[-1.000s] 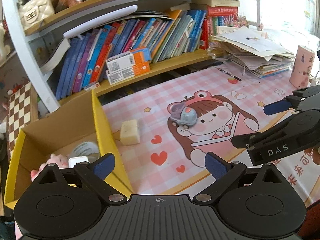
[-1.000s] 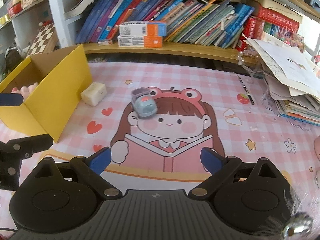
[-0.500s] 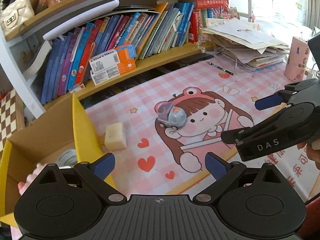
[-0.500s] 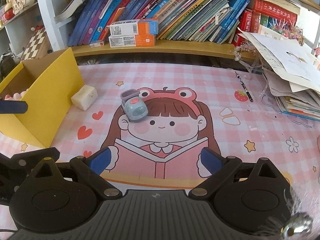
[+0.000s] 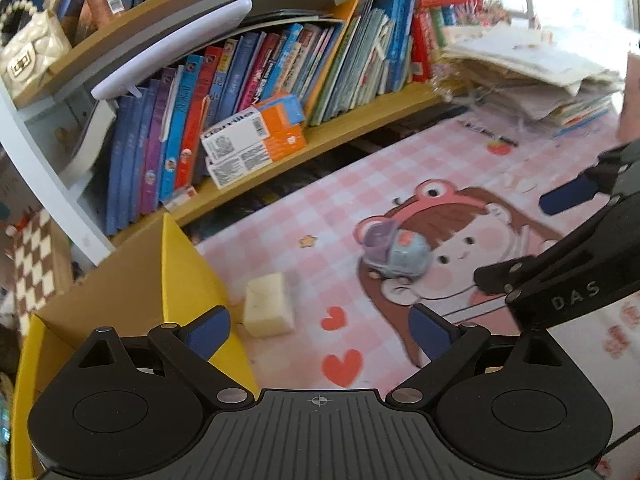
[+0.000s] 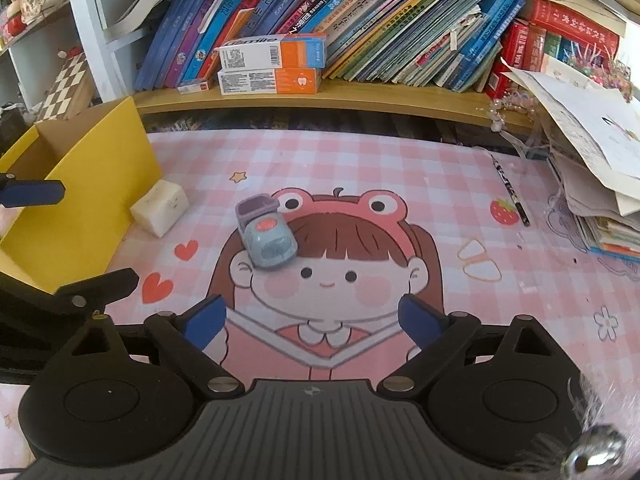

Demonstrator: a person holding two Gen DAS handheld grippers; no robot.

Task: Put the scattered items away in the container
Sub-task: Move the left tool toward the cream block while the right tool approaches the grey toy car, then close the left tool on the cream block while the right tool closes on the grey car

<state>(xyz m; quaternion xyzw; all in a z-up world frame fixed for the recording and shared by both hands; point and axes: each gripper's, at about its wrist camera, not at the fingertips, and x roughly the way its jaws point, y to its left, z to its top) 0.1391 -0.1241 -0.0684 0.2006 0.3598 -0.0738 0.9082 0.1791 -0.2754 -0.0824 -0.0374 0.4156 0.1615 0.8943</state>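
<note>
A yellow cardboard box (image 5: 188,276) (image 6: 92,172) stands at the left of the pink mat. A cream sponge block (image 5: 269,310) (image 6: 160,208) lies against its right wall. A small grey-blue toy car (image 5: 396,254) (image 6: 266,236) sits on the cartoon girl's head print. My left gripper (image 5: 320,330) is open and empty, just short of the sponge. My right gripper (image 6: 314,320) is open and empty, a little short of the toy car. In each wrist view the other gripper's dark frame shows at the side.
A wooden shelf (image 6: 360,96) with many books and two orange-white boxes (image 6: 272,64) runs along the back. A stack of papers (image 6: 592,168) fills the right side. A pencil (image 6: 510,190) lies near it. A chessboard (image 6: 68,80) stands behind the box.
Both grippers have moved forward and lower toward the mat; the sponge and toy car look nearer. The left view has swung right, so the box's inside is out of sight.
</note>
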